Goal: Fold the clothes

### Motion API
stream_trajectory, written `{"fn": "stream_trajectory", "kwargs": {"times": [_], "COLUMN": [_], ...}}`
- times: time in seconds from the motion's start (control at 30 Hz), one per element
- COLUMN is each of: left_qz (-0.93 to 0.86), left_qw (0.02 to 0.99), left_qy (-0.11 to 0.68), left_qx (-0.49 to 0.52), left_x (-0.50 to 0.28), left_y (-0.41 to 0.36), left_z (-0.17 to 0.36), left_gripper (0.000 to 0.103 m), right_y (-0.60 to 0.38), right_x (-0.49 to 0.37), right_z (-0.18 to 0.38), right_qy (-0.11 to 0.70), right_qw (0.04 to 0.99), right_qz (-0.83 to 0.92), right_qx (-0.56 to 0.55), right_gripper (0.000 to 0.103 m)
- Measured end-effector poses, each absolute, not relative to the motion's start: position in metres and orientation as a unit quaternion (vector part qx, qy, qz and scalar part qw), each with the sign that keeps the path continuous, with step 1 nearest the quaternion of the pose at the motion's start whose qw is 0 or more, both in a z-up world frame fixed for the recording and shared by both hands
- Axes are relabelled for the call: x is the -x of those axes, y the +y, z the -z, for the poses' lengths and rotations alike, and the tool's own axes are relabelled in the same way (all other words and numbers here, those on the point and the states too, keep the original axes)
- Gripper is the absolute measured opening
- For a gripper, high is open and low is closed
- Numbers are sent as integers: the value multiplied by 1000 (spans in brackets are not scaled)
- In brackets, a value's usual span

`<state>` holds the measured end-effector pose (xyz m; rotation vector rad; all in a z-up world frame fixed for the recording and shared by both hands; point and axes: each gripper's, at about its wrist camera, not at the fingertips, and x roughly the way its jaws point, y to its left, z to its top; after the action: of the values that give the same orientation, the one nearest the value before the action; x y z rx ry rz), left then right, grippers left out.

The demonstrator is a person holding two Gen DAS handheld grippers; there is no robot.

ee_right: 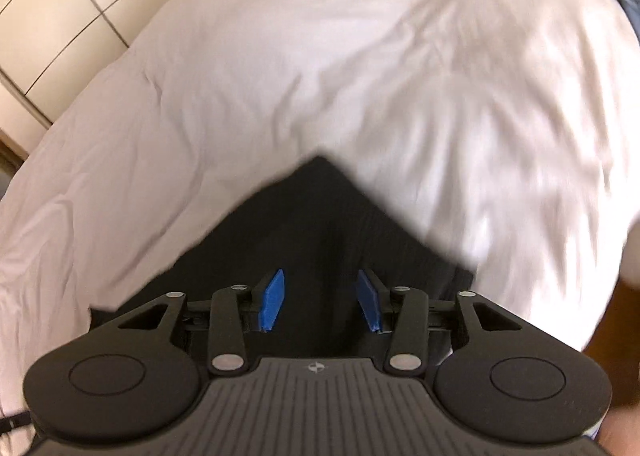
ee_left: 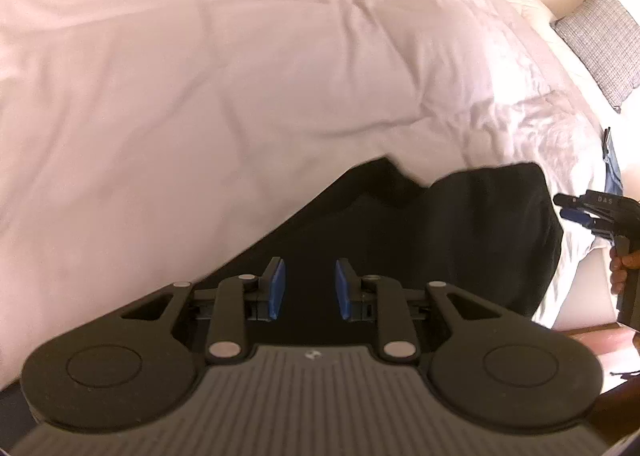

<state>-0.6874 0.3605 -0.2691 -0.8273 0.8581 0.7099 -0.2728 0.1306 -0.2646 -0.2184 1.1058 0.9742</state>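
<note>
As both tongs hang over it, the black garment (ee_left: 440, 232) is the ref landmark for every line below.

Garment loc: lies on the white duvet (ee_left: 200, 96), at the bed's near edge, partly doubled over itself; one corner points up-bed in the right wrist view.
Left gripper (ee_left: 310, 288): over garment's near part, blue pads (ee_left: 276, 288) apart, gap narrow, nothing between them.
Right gripper (ee_right: 320, 300): over garment too, behind that corner; pads apart, gap wider than left, nothing held. In the left wrist view it sits just off garment's right edge.
Other items: grey cushion (ee_left: 600, 44) well beyond garment, up-bed; blue denim item (ee_left: 612, 172) past garment's right side.
Handling est.: soft, limp, light; no stiffness, will sag and drag on duvet. Not fragile, not slippery.
Grip pts: pinch at corners or hem edge, one per tong, single layer if poss.
Risk: pad may catch duvet w/ garment.
</note>
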Motion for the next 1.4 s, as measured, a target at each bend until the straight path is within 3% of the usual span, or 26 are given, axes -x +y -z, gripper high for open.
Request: {"fn": "stream_trajectory", "kwargs": {"times": [0.13, 0.23, 0.3, 0.33, 0.43, 0.63, 0.67, 0.73, 0.8, 0.83, 0.93, 1.2, 1.4], "left_qz": [-322, -305, -278, -262, -208, -135, -122, -112, -120, -121, -128, -154, -271], "left_qw": [770, 776, 776, 776, 782, 796, 798, 804, 824, 827, 803, 710, 775], "left_qy": [395, 403, 416, 422, 445, 468, 471, 469, 426, 402, 354, 331, 343], "left_qx": [383, 378, 385, 389, 383, 360, 356, 347, 354, 374, 462, 602, 456], "left_x": [646, 612, 594, 586, 571, 547, 542, 534, 543, 550, 573, 590, 616], "left_y": [380, 395, 404, 408, 414, 421, 421, 423, 431, 438, 465, 491, 497], "left_z": [276, 284, 294, 298, 311, 327, 329, 332, 322, 319, 336, 419, 341], "left_gripper": [22, 22, 22, 22, 22, 25, 21, 1, 1, 1, 1, 3, 3], "right_y": [132, 144, 149, 147, 139, 126, 126, 125, 125, 125, 120, 146, 155], "right_x": [222, 203, 189, 190, 191, 195, 196, 199, 204, 206, 212, 214, 228], "right_z": [274, 290, 301, 303, 309, 318, 320, 320, 319, 317, 305, 345, 323], "right_qy": [479, 503, 522, 523, 525, 540, 541, 537, 528, 519, 479, 499, 462], "right_qw": [731, 708, 689, 688, 686, 691, 693, 697, 701, 703, 719, 731, 757], "right_qz": [-470, -483, -492, -493, -494, -472, -468, -466, -472, -479, -498, -454, -443], "right_qx": [125, 117, 105, 104, 100, 87, 88, 91, 89, 84, 70, 99, 130], "right_gripper": [65, 70, 65, 50, 39, 45, 46, 46, 38, 28, 27, 30, 48]}}
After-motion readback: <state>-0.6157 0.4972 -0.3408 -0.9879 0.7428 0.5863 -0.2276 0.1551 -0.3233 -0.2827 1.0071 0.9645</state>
